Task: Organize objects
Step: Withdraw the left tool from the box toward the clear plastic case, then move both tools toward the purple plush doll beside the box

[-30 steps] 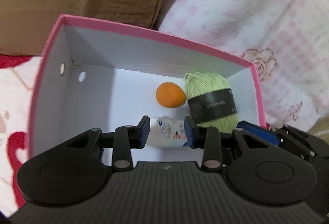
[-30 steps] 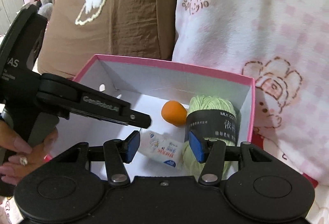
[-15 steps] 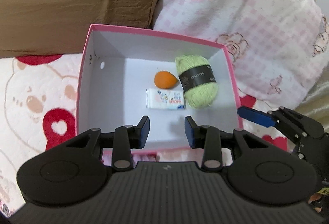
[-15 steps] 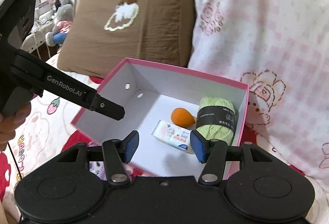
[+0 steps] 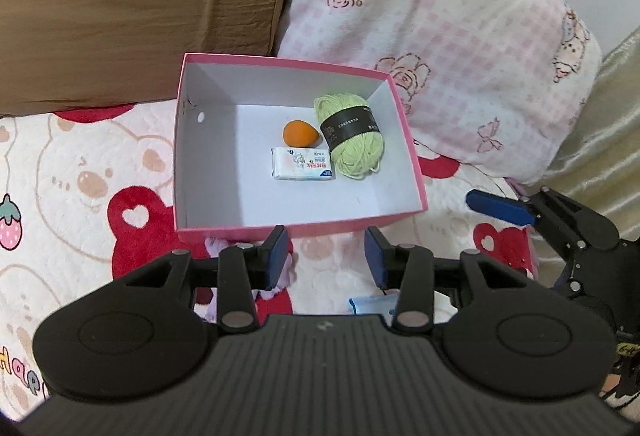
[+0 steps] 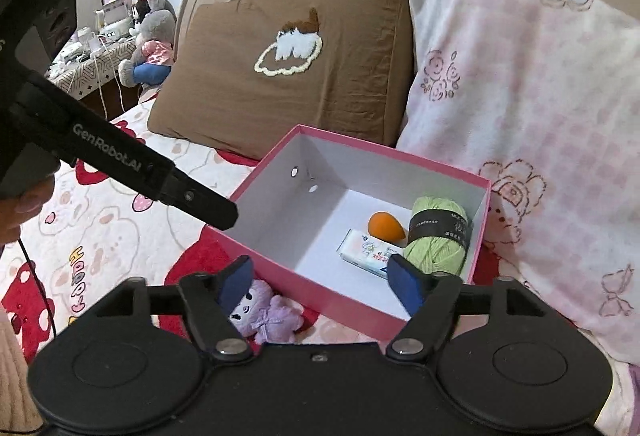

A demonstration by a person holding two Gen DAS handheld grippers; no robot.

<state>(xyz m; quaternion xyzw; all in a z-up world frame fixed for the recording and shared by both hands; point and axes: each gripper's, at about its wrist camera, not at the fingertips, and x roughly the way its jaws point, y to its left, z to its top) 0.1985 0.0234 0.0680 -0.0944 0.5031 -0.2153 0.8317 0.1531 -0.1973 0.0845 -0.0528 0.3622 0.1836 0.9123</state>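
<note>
Both grippers are empty and opening: left gripper (image 5: 326,254) modestly, right gripper (image 6: 320,276) wider. Next likely comes the purple doll (image 6: 266,314), lying just outside the pink box (image 6: 352,310); approaching low and pinching its body squarely should prevent slipping. Inside the box: one yarn ball (image 5: 352,134), one orange egg (image 5: 300,133), one tissue pack (image 5: 303,163). One blue packet (image 5: 370,305) shows nearby.

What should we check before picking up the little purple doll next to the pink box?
1. Right gripper empty: ok, jaws opening, nothing between them.
2. Left gripper empty: ok, jaws opening too.
3. Purple doll reachable: ok, it lies on the bedspread just outside the pink box.
4. Room in the box: ok, bare floor left of the tissue pack.
5. Yarn and orange egg settled inside: ok.
</note>
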